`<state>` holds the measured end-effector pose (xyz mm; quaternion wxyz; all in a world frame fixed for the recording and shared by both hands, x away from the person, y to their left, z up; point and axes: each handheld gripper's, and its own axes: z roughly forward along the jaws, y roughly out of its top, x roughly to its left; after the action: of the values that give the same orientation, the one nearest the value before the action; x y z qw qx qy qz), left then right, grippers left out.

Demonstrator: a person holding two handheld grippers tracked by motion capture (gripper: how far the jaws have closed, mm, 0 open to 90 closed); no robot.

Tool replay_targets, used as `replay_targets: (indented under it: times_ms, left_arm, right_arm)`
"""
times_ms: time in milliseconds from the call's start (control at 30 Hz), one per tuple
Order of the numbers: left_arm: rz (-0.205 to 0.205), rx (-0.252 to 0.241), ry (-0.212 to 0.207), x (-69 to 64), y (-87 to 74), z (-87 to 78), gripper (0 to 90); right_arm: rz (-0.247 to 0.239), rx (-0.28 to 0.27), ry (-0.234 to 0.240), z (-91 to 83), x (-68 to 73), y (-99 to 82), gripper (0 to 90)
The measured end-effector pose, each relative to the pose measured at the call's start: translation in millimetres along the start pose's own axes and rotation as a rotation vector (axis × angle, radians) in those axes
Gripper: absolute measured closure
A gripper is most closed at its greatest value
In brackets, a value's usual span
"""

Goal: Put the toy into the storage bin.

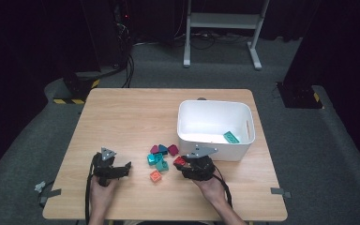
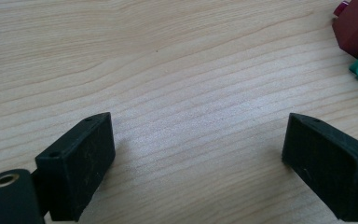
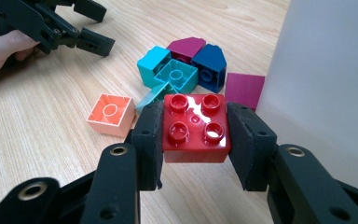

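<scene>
Red brick [image 3: 195, 128], studs up, sits clamped between the two black pads of the right gripper [image 3: 195, 135], jaws about half closed and pressing squarely on opposite side walls, held clear of the table [image 1: 122, 117] just near of the white bin [image 1: 214, 140]. Worth keeping that squeeze steady and the brick level, since smooth plastic can pivot between flat pads. Next, by the look of it: lift high enough to clear the bin's near rim, carry far and slightly right, and release only once well inside, perhaps beside the teal brick [image 1: 231, 137] already lying on the bin floor. Better to avoid brushing the wall, which rises just right of the jaws in the right gripper view. Left of the grip lies the loose pile: orange brick [image 3: 111, 113] upside down, teal [image 3: 175, 74], blue [image 3: 209, 65] and magenta pieces [image 3: 185, 48]. Further left, left gripper [image 1: 122, 168] rests low with jaws wide apart and nothing between them, well clear of the path.
</scene>
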<state>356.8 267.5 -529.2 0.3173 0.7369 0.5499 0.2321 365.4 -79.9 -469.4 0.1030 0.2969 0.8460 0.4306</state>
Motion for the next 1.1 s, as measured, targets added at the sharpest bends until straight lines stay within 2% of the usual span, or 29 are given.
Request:
replay_targets:
  times_ms: [400,667,833,967,1100]
  left_arm:
    - [0.0,0.0,0.0,0.0,0.0,0.0,9.3]
    - [0.0,0.0,0.0,0.0,0.0,0.0,9.3]
    - [0.0,0.0,0.0,0.0,0.0,0.0,9.3]
    - [0.0,0.0,0.0,0.0,0.0,0.0,9.3]
    - [0.0,0.0,0.0,0.0,0.0,0.0,9.3]
  right_arm:
    - [-0.019,-0.019,-0.003,-15.0,0.6,7.2,58.6]
    - [-0.032,-0.04,0.003,-31.4,1.3,18.4,58.6]
    - [-0.022,-0.062,0.014,-43.8,-2.8,27.0,58.6]
    - [0.011,-0.095,0.031,-59.5,-12.4,37.4,58.7]
    - [0.02,-0.106,0.026,-69.0,-18.2,44.5,58.7]
